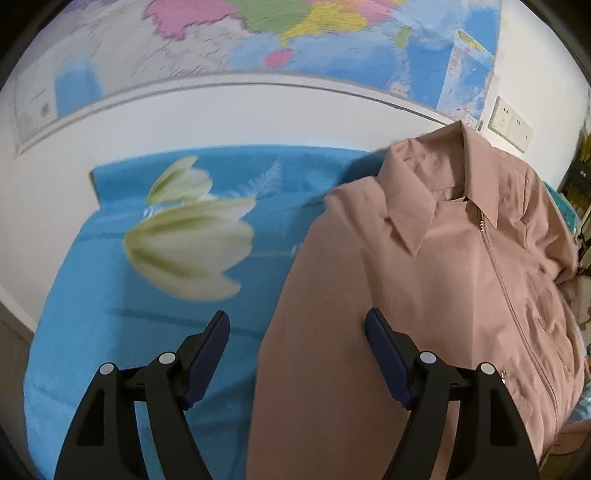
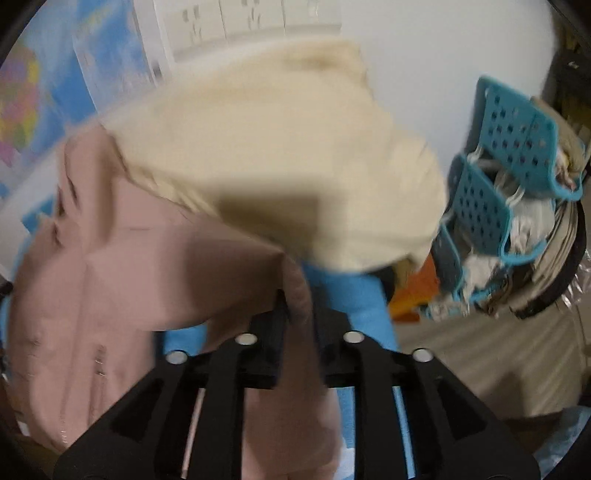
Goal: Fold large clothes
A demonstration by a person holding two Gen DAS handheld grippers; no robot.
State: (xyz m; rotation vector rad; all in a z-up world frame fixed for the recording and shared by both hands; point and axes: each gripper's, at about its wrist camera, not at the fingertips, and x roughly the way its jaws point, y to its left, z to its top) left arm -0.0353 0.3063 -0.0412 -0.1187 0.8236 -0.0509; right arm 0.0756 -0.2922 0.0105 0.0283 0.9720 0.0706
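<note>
**stitchfan:** So where's the garment sitting? From the left wrist view the dusty-pink collared zip-front jacket lies front-up on the blue bed sheet with big white tulip prints, collar toward the wall, zipper closed up to the neck. The jacket takes the right part of the sheet; the tulip print side is bare.

**umi_lurker:** Yep, and the left hand-held gripper hangs right over the jacket's left edge with its dark-blue pads spread wide, nothing between them. One pad is over the sheet, the other over the pink fabric.

**stitchfan:** Right side is busier. The right hand-held gripper is pinched together on a fold of the pink jacket's cloth, and the fabric is lifted into a tent shape from that pinch. Frame's pretty blurry though.

**umi_lurker:** There's also a cream-yellow soft garment bunched just past the pink one in that view, touching or overlapping its far edge, can't tell which with the blur.

**stitchfan:** Background stuff: a colourful wall map above the bed, a white wall socket panel beside it, and on the right a teal perforated plastic basket stuffed with pale cloth.

**umi_lurker:** Basket sits off the bed's edge, well apart from the pinch point.
</note>
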